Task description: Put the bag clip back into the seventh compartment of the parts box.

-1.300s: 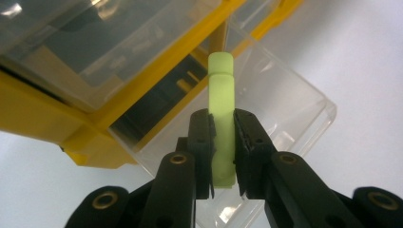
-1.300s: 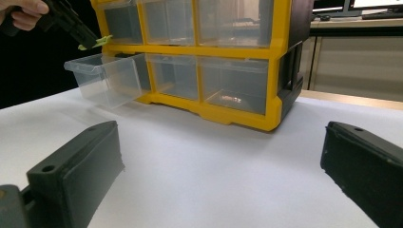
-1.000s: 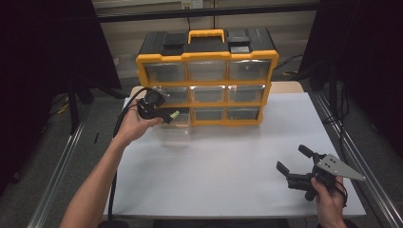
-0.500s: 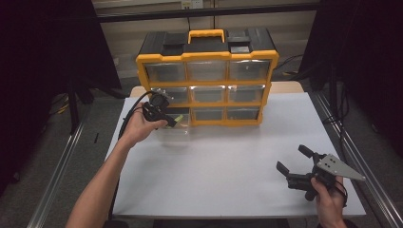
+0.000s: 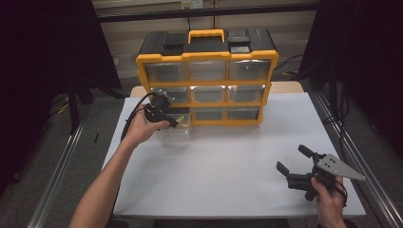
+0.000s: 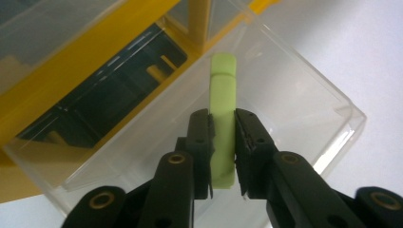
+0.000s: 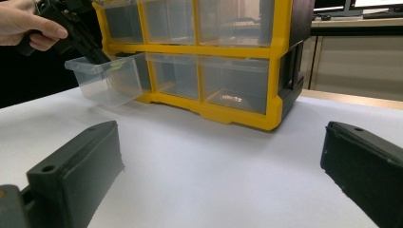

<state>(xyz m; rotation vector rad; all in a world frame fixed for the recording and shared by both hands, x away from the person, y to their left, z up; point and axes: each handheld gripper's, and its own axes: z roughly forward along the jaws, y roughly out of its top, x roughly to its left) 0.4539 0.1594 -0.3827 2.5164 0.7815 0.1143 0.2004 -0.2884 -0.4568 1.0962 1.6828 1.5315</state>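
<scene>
Green stick [image 6: 223, 123] over open drawer [image 6: 304, 90]

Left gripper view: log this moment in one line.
left hand-held gripper: shut on pale green plastic stick | over pulled-out clear plastic drawer | right hand-held gripper: open, idle

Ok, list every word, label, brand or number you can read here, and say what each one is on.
There is no readable text.
Yellow drawer organizer: no label, brand or number on its frame or clear drawers.
Pulled-out clear drawer: unmarked.
Pale green stick in the left gripper: no print.
Right gripper: its grey plate is blank.
White table: nothing written.
</scene>
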